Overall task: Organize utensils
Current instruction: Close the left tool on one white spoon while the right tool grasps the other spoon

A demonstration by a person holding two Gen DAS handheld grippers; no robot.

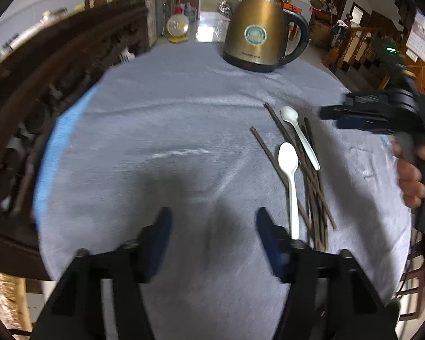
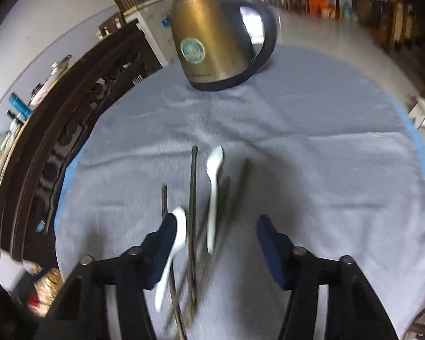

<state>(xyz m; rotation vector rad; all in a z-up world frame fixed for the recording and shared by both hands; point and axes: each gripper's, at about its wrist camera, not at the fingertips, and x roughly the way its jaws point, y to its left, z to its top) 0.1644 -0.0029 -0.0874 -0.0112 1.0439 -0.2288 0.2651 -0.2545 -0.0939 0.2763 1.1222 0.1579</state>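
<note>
Plainly, nothing is gripped yet. At seven o'clock of the grey cloth [image 1: 184, 119] the left gripper [image 1: 214, 221] is held with fingers apart over bare fabric. At three o'clock of it the tangle is found — dark chopsticks [image 1: 314, 187] crossed under two white spoons, the nearer spoon [image 1: 290, 175] and the farther spoon [image 1: 300, 133]. The right gripper [image 2: 214, 226] is spread above them, empty. A chopstick could be dragged along with a spoon, since they overlap; the kettle [image 1: 262, 28] at twelve o'clock is well apart.
</note>
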